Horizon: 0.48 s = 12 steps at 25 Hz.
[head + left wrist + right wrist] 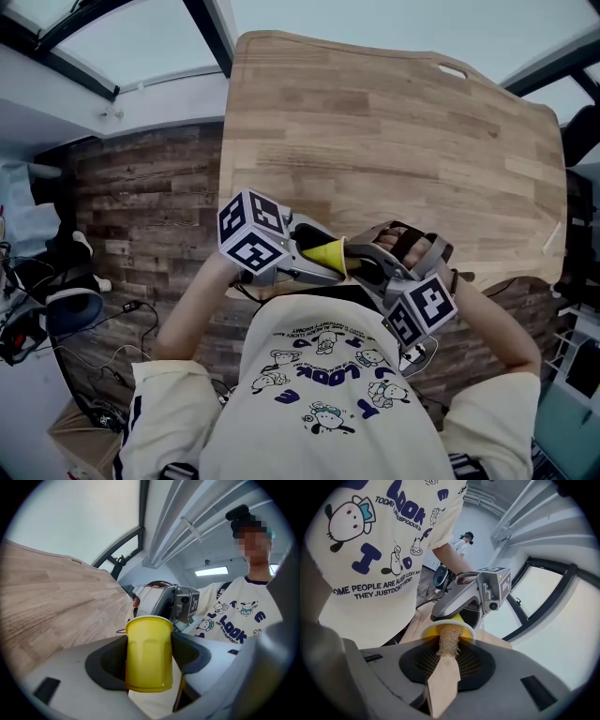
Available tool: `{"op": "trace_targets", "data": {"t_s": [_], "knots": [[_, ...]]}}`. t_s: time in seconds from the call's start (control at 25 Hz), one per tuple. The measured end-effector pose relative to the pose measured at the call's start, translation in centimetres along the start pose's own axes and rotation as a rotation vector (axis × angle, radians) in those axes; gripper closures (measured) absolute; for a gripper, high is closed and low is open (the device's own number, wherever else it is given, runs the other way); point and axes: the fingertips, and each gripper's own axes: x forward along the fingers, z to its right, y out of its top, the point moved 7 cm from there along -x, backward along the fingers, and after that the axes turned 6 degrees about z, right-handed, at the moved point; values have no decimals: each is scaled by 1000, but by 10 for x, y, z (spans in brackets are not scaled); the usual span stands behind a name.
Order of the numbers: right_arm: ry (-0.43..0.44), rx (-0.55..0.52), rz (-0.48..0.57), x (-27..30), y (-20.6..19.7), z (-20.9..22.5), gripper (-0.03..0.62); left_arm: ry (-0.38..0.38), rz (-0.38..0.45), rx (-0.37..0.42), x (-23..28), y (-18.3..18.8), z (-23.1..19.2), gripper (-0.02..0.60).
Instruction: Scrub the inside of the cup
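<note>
A small yellow cup (148, 652) lies sideways between the dark pads of my left gripper (149, 656), which is shut on its walls; its white-rimmed mouth faces away, toward the other gripper. In the head view the cup (328, 254) is held just over the table's near edge, between both grippers. My right gripper (446, 665) is shut on the flat wooden handle of a scrub brush (443, 677). The brush's tan fibre head (449, 639) sits at the cup's mouth (448, 629); how deep it reaches is hidden. The left gripper (300, 253) and the right gripper (377, 264) face each other.
A large wooden table (394, 141) stretches away in front of me. The wearer's printed cream shirt (328, 394) fills the space right behind the grippers. Cables and gear lie on the dark plank floor (141, 216) at the left.
</note>
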Motion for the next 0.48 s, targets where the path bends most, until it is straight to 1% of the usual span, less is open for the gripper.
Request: {"op": "trace_targets", "data": {"t_s": [0.2,0.48], "knots": [[-12,23,20,-3,1,4,514,-15,34,-19,-5,2,1,281],[-13,51,29,-4,3,6,516,-18,40,-15,-11,3,4,282]]}}
